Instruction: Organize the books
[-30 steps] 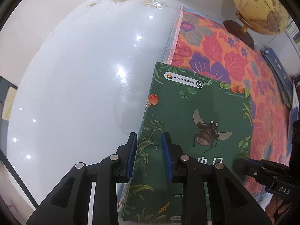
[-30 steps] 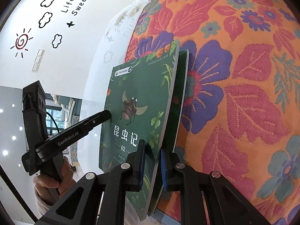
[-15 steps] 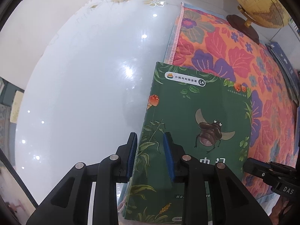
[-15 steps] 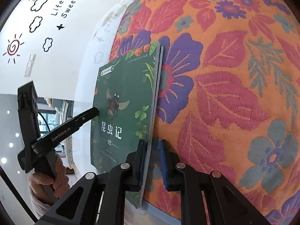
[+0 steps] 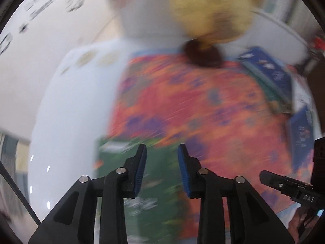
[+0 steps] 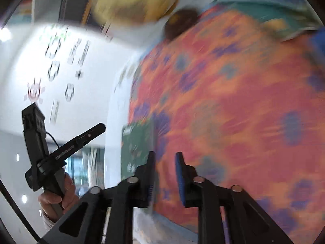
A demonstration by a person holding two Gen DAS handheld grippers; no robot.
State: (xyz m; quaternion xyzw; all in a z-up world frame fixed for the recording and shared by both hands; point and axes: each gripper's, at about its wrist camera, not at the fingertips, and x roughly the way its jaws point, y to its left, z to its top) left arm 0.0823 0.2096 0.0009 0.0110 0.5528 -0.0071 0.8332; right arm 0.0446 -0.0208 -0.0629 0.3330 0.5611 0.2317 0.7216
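We see both pictures smeared by motion blur, yet the fingers stay sharp. The left gripper (image 5: 161, 167) has its two blue-padded fingers (image 5: 141, 167) parted by a modest gap; its jaws have just been opening, and nothing is pinched between the pads. Behind and below that gap lies the green book (image 5: 154, 185), flat, partly on the orange flowered cloth (image 5: 203, 111) and partly on the glossy white surface (image 5: 67, 111); the pads stand clear of its cover. The right gripper (image 6: 165, 178) also shows a gap between its fingers (image 6: 179, 178), its jaws too having just been opening, and they hold nothing: through the gap we see only the cloth (image 6: 233, 101). From this right wrist view the green book (image 6: 137, 148) lies just left of the left-hand finger, at the cloth's edge; whether that finger touches it we cannot tell through the blur. At the far end of the cloth a yellowish globe (image 5: 211, 10) stands on a dark round base, and blue books (image 5: 270, 75) lie along the right side. A hand (image 6: 59, 195) grips the handle of the left gripper in the right wrist view
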